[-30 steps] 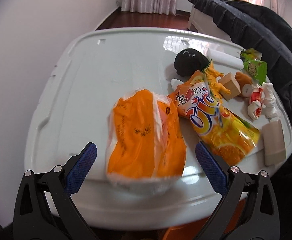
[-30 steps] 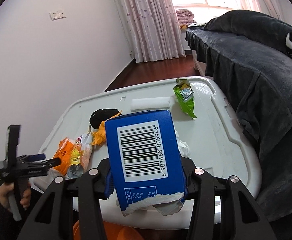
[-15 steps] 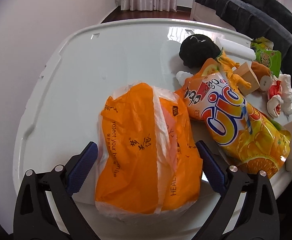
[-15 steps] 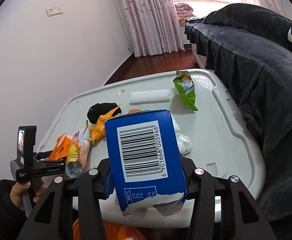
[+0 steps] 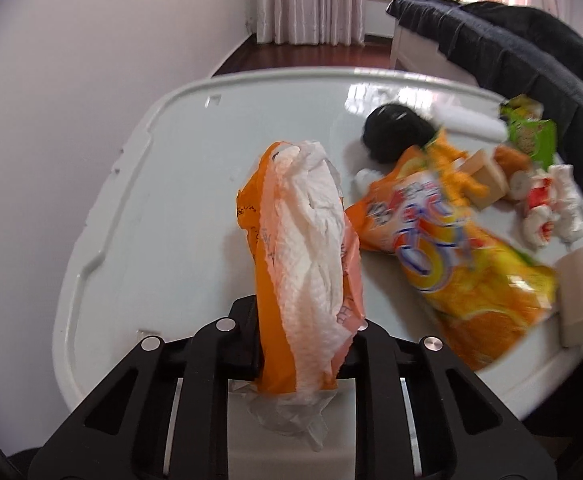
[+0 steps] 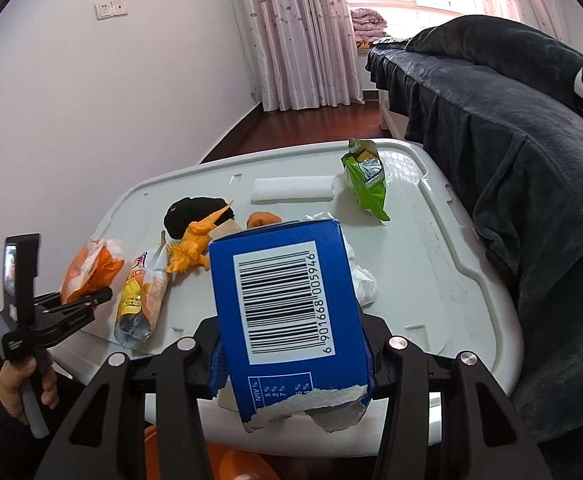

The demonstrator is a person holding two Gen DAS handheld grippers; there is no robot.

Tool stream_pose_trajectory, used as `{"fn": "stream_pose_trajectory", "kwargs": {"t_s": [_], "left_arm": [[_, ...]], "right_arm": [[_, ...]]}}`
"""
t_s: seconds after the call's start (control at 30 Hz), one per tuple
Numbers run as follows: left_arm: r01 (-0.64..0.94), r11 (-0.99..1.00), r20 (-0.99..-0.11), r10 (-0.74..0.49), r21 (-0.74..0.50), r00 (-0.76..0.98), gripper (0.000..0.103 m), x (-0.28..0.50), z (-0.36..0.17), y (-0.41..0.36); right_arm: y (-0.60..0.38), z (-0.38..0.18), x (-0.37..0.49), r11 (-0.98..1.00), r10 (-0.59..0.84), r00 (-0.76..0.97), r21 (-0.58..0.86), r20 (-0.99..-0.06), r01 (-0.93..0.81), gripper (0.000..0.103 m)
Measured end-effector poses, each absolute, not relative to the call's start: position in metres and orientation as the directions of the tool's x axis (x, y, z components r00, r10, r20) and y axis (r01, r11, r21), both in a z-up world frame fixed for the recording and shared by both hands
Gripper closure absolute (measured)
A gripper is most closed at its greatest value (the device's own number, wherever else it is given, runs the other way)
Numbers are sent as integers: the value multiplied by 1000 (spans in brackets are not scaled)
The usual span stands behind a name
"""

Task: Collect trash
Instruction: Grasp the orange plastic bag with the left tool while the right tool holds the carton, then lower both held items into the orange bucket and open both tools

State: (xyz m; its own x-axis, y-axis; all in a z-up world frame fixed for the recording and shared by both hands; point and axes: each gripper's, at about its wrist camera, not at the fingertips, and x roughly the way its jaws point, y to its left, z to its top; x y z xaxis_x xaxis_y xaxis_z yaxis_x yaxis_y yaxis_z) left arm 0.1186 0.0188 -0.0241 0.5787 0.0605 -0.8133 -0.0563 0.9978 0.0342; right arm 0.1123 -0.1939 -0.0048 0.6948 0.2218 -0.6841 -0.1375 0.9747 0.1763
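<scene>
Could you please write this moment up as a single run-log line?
left gripper: jaws shut on orange tissue pack | right gripper: holding blue box | table: wrappers remain

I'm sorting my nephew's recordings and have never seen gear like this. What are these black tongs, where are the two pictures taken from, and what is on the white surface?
No machine here: a person holds one pair of tongs in each hand, and a camera on each looks along its fingers.

In the left view, the left tongs are shut on an orange bag with white tissue inside.

In the right view, the right tongs grip a torn blue box. The left tongs and the hand holding them show at the left edge.

On the white lid lie a juice pouch, a black cloth, an orange toy, a green wrapper, a white foam strip and crumpled tissue.
</scene>
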Motion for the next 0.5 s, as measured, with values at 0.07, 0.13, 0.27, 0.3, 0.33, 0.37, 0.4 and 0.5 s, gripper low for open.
{"fn": "stream_pose_trajectory", "kwargs": {"t_s": [0.07,0.13,0.27,0.3,0.33,0.37,0.4,0.5], "left_arm": [[-50,998,-795,54,29,604,84,107,-10,16],[-47,999,-784,41,15,620,84,98,2,11],[-16,999,-776,-11,-28,630,84,67,24,6],[-2,999,-776,-24,-33,630,84,58,29,3],[8,999,-776,-32,-35,630,84,50,31,-1],[25,999,-776,-46,-38,629,84,37,34,-5],[39,999,-778,-53,-37,626,84,30,36,-8],[75,997,-778,-62,-20,625,84,-1,39,-17]], "right_arm": [[-193,-3,109,974,225,704,177,-674,-142,54],[-192,1,103,970,242,712,180,-659,-164,54],[-182,9,81,961,276,705,178,-654,-211,54],[-180,10,76,958,284,701,178,-655,-223,54],[-176,12,67,953,300,692,181,-657,-241,54],[-172,14,59,947,318,681,190,-659,-258,54],[-168,15,46,936,348,663,209,-662,-283,54],[-156,16,18,916,394,630,234,-669,-325,54]]}}
